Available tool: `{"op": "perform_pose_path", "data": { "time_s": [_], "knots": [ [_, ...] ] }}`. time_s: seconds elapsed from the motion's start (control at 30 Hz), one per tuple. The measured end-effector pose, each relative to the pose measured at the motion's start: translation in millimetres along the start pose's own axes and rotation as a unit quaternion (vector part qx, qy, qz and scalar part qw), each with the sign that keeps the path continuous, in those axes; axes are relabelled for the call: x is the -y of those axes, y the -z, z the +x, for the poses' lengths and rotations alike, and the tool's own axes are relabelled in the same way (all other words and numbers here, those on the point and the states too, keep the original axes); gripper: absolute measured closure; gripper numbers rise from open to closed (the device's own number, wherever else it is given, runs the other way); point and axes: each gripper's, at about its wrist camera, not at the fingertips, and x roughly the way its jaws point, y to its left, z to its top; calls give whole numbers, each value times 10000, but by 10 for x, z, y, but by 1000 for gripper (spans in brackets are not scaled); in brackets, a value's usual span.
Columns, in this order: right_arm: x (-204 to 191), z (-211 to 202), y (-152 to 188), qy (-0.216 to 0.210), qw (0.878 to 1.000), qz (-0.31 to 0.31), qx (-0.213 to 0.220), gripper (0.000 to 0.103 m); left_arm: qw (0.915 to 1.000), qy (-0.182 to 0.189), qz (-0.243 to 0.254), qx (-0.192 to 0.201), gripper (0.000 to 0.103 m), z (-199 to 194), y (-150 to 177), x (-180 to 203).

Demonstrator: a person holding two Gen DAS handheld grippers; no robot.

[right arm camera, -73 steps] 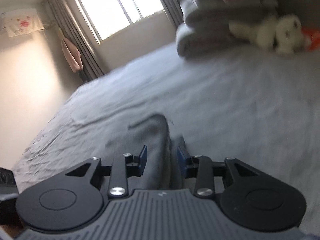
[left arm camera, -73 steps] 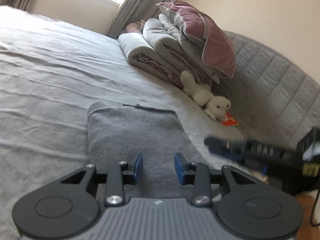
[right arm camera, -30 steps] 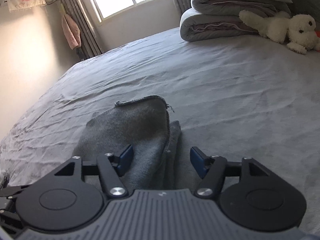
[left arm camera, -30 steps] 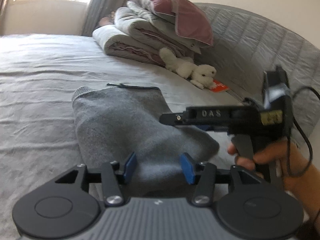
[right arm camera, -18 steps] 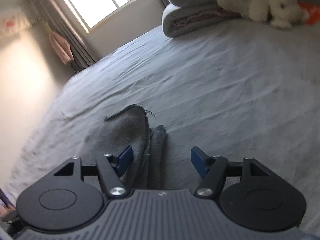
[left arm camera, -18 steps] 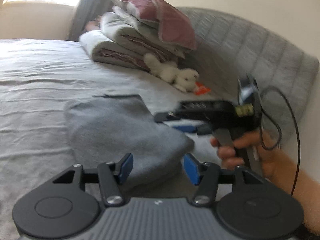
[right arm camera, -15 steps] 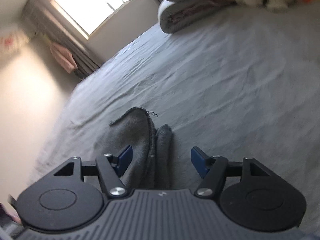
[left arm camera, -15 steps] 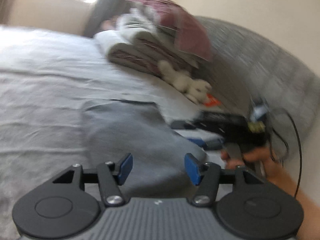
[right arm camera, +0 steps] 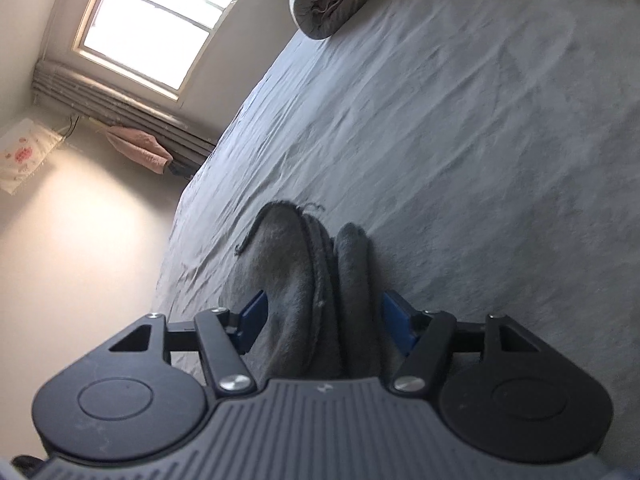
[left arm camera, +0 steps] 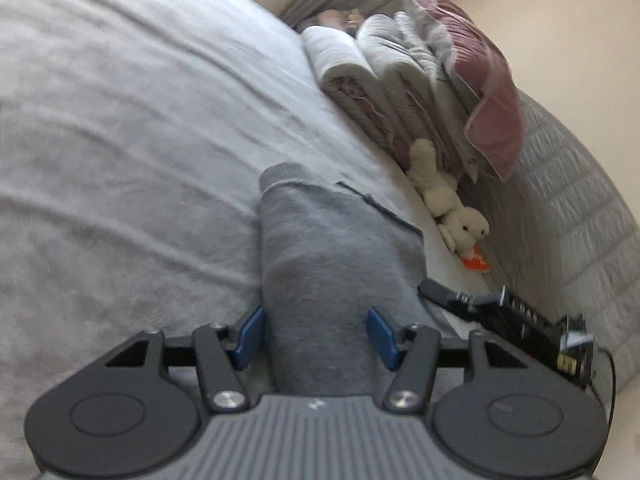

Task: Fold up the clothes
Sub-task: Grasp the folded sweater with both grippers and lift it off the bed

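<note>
While the two blue pads [left arm camera: 250,338] of the left gripper [left arm camera: 316,338] stand spread, the near end of the one grey garment [left arm camera: 332,260] lies between them. The left pad is just at the cloth's side fold and the right pad stands over its other edge. Nothing shows them squeezing it.

On the right gripper [right arm camera: 324,320] the jaws are closing. Its two blue pads are apart, and the garment's stacked folds fill the gap and reach both pads. In the left wrist view this second gripper shows as a black tool at the garment's right side, with one dark cable [left arm camera: 610,380] trailing from it.

The garment lies folded into a narrow strip on the grey bed [left arm camera: 120,120], near the edge closest to both grippers and toward the headboard end. Its ribbed hem points away across the bed.

Along the bed's headboard edge lies one white plush toy [left arm camera: 452,208] with one small orange thing [left arm camera: 474,262] just beside it. Past the toy stands a stack of what look like three folded quilts [left arm camera: 380,80], though blur makes the count unsure, with one pink pillow [left arm camera: 492,100] on top. The quilted grey headboard [left arm camera: 568,184] rises behind them.

Beyond the far edge of the bed the right wrist view shows one bright window [right arm camera: 152,28] and one pink towel [right arm camera: 140,146] hanging near it
</note>
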Motion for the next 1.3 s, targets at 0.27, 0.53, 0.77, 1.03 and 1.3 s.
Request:
{"op": "perform_pose_path", "data": {
  "time_s": [0.27,0.53,0.77,1.03,1.3],
  "knots": [
    [-165,67,132,122,9997,-225,57,63,9999,-35,63,138,60,39,51,84],
    [-300,-128,140,-23,9997,-166,157,66,9998,194,-87,53,68,-117,-5,170],
    [-378,-358,92,-34,9999,-168,-18,67,9993,268,-25,-262,69,-335,116,433],
    [-185,-437,-61,312,9990,-108,-303,64,9936,282,82,-1088,64,-232,343,466],
    [-62,-961,65,543,9978,-163,344,46,9938,181,554,-951,59,-370,140,481]
  ]
}}
